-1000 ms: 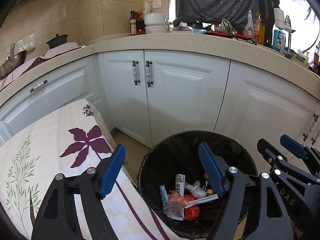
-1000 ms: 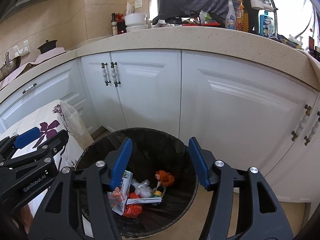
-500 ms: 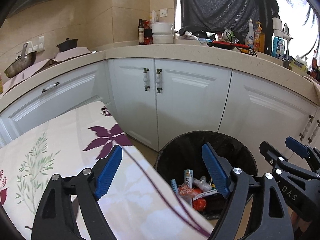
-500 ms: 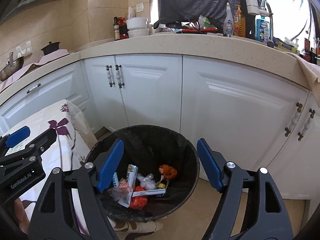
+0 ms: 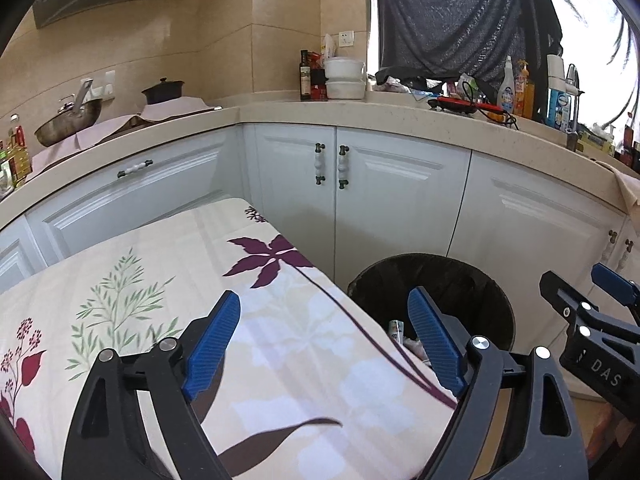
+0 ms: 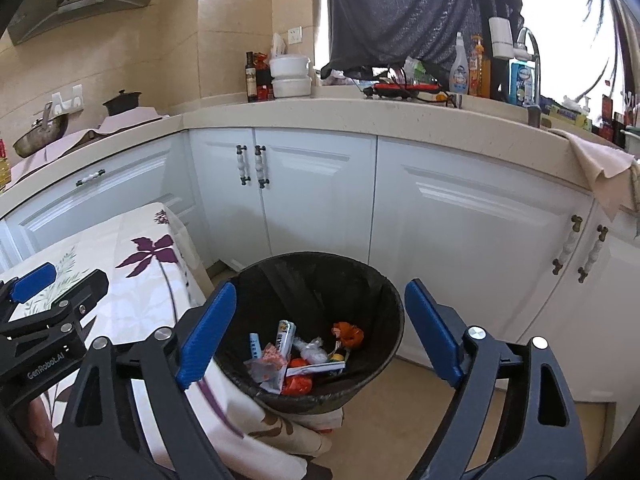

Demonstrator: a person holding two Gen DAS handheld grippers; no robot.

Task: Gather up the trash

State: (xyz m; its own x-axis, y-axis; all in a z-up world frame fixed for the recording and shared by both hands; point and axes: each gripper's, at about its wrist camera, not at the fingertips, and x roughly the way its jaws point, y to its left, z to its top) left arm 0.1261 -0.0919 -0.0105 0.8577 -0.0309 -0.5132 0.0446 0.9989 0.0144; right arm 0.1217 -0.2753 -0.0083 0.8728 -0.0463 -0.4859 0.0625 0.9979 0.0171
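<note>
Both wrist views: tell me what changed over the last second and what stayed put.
Both grippers drew back and up from the trash bin: it looks smaller, and more of the flowered tablecloth fills the left view. The left gripper and right gripper have just been opening wider, with nothing between the jaws. The wrappers in the bin lie as before.

The left handheld black plastic two-finger gripper [image 5: 324,344] has angular arms with triangular cut-outs, round silver screw heads at the pivots, and ribbed blue pads [image 5: 212,344] lining each fingertip. The right handheld black plastic two-finger gripper [image 6: 316,336] is built the same, with matching blue ribbed pads [image 6: 430,332] and silver screws. White lettering shows on the bodies: "GenRobot.AI" on the left one's side, "DAS" on the right one's.
</note>
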